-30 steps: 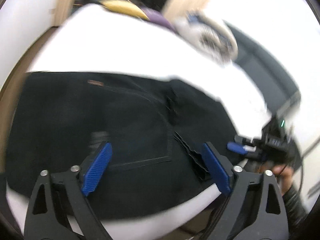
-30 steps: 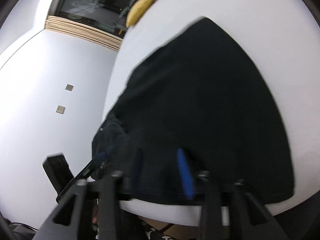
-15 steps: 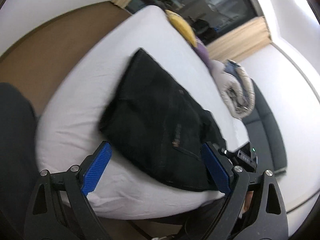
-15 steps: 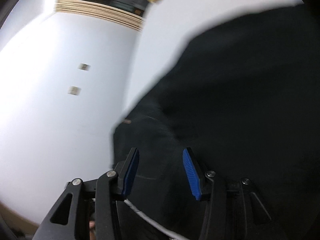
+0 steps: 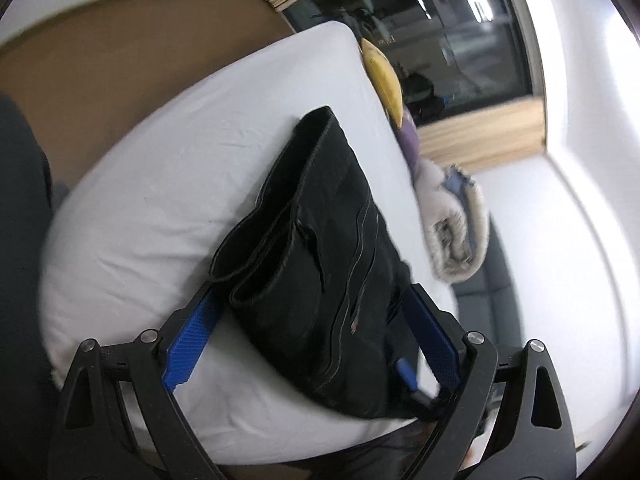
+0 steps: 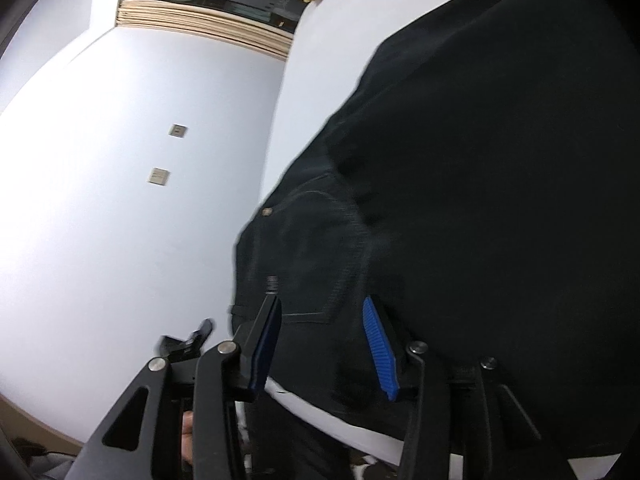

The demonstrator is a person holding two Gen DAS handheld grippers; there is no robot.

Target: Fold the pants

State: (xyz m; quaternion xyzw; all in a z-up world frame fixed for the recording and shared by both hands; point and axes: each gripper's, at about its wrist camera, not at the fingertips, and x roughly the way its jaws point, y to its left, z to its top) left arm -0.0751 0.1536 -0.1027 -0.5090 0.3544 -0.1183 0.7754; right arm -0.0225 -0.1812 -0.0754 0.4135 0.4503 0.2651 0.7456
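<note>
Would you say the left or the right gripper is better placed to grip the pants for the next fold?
Probably the right gripper: its half-open jaws already sit at the near edge of the pants, by the pocket. The left gripper gapes wide around the stacked cuffs, its pads clear of the cloth.

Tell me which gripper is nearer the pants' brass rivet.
Right. The right gripper sits just below the rivet, over that waist end of the pants. The left gripper straddles the folded stack's other edge, open, with no rivet in view.
</note>
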